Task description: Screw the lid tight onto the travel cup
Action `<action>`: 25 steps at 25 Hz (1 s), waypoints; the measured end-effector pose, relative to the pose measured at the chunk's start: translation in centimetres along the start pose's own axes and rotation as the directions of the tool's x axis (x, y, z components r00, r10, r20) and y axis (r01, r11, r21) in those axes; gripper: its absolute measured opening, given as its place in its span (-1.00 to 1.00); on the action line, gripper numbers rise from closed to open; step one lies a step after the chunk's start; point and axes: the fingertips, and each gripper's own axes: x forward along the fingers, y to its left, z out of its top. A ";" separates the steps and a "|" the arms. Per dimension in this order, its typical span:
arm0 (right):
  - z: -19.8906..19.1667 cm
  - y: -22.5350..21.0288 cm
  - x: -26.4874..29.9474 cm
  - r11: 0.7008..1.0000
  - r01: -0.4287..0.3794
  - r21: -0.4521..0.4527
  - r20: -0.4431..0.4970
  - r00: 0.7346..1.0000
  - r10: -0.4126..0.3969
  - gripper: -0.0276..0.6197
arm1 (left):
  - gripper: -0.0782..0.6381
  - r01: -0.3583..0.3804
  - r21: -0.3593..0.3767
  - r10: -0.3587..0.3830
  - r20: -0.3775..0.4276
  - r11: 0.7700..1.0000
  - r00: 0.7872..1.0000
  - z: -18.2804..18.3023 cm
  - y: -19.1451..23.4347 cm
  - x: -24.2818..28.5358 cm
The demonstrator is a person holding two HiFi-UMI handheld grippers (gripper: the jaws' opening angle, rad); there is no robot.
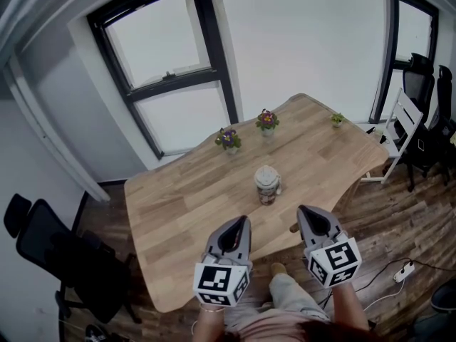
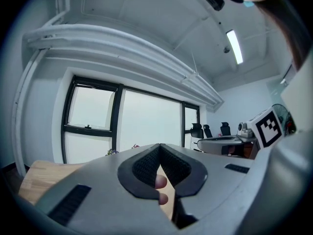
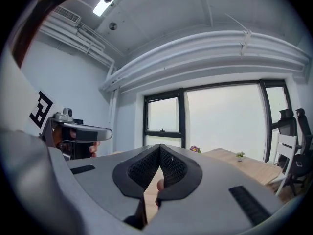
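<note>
Head view: travel cup upright on table, lid seemingly on

Two claws: left gripper, right gripper. One travel cup, lidded, ahead of both tips. Three potted plants farther ahead, beyond cup. One table. One black office chair left of left gripper. One white folding chair far right. One power strip right of right gripper.
</note>
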 end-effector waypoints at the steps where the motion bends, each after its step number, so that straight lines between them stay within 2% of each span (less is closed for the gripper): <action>1: 0.1 0.1 -0.3 1.000 0.001 -0.002 0.004 1.000 -0.001 -0.91 | -0.78 -0.001 0.000 0.001 0.000 1.000 1.000 0.0 -0.1 -0.2; 5: 0.1 0.5 -1.3 1.000 0.004 0.002 0.008 1.000 -0.004 -0.91 | -0.78 -0.019 0.014 0.019 -0.005 1.000 1.000 -0.1 -0.7 -1.0; 25: -0.1 0.9 -3.6 1.000 0.012 0.008 0.006 1.000 -0.012 -0.92 | -0.78 0.007 0.012 -0.007 0.001 1.000 1.000 -0.4 -3.1 -2.2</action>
